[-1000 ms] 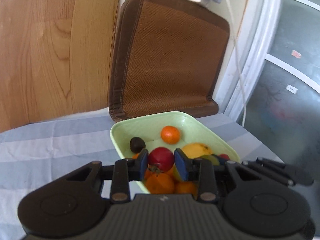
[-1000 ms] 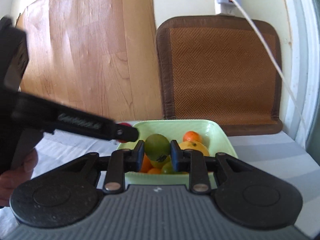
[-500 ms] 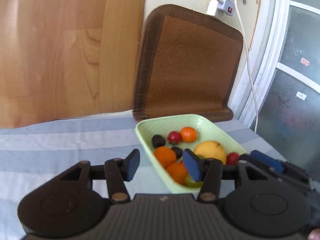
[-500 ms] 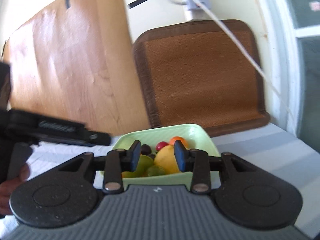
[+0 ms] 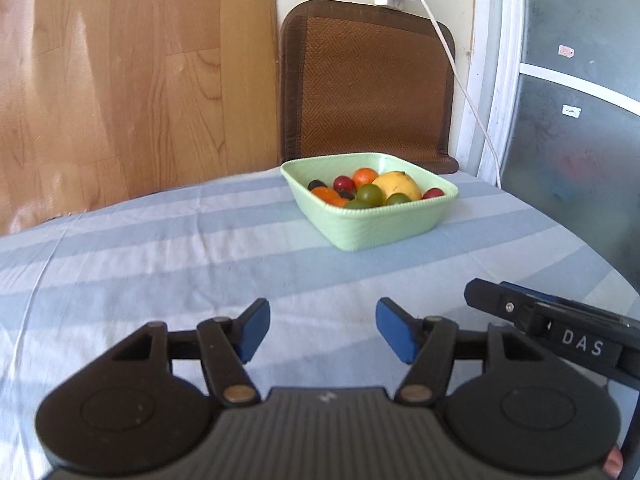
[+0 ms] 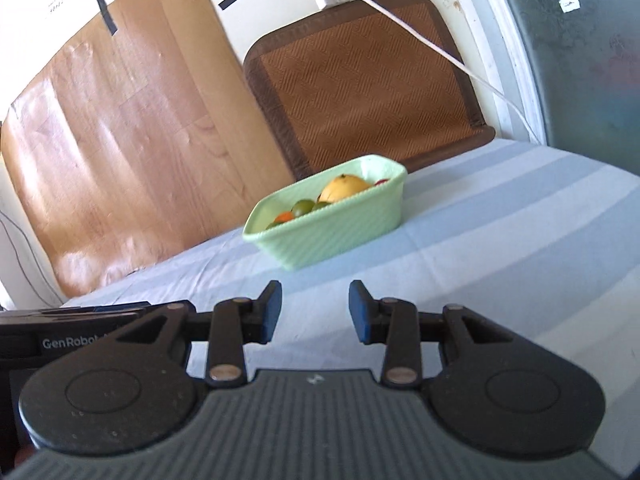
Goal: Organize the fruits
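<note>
A pale green square bowl stands on the blue striped tablecloth, also in the right wrist view. It holds a yellow fruit, green fruits, orange ones, red ones and a dark one. My left gripper is open and empty, low over the cloth, well short of the bowl. My right gripper is open and empty, also back from the bowl. The right gripper's body shows at the left view's right edge.
A brown woven mat leans on the wall behind the bowl. A wood-grain board stands to its left. A white power strip and cable hang over the mat. A window frame is at the right, by the table edge.
Both grippers let go of their fruits into the bowl, opened, and pulled back away from it. The red and green fruits now lie in the bowl.
</note>
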The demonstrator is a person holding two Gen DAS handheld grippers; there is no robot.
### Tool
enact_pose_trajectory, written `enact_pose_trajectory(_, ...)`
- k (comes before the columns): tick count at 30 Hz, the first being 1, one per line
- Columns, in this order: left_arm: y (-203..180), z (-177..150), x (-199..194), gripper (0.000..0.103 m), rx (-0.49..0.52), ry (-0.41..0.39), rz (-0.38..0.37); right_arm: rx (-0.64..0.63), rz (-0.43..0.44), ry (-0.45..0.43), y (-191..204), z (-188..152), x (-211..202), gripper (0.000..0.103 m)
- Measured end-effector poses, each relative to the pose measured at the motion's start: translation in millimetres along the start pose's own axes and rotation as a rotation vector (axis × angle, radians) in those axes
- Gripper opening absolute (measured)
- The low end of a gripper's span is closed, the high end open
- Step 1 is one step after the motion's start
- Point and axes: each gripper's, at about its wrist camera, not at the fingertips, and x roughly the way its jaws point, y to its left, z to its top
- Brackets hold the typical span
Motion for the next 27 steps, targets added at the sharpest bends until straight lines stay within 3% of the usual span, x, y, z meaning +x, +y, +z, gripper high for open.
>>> enact_pose_trajectory(3, 2.9, -10.6, -13.7, 0.067, -0.021, -0.006, 0.019, 0.016, 0.003, 0.017, 4.0, -9.5, -8.3, 0.040)
enact_pose_trajectory(5, 3.8, -15.7, -22.0, 0.089, -0.020, -0.022, 0.038, 0.021, 0.003, 0.032, 6.4, -15.4, -12.8, 0.040)
enact_pose_trajectory(7, 2.5, -20.7, -31.3, 0.099, -0.012, -0.047, 0.073, 0.037, 0.008, 0.054, 7.4, -19.7, -14.2, 0.040)
enact_pose_trajectory(13, -2.2, -29.6, -49.0, 0.103, -0.001, -0.067, 0.114, 0.086, 0.031, 0.102, 10.9, -26.0, -19.3, 0.040)
enact_pose_trajectory(27, -14.8, -36.2, -59.9, 0.103, 0.027, -0.073, 0.215, 0.104, 0.038, 0.093, 8.1, -31.1, -36.8, 0.044)
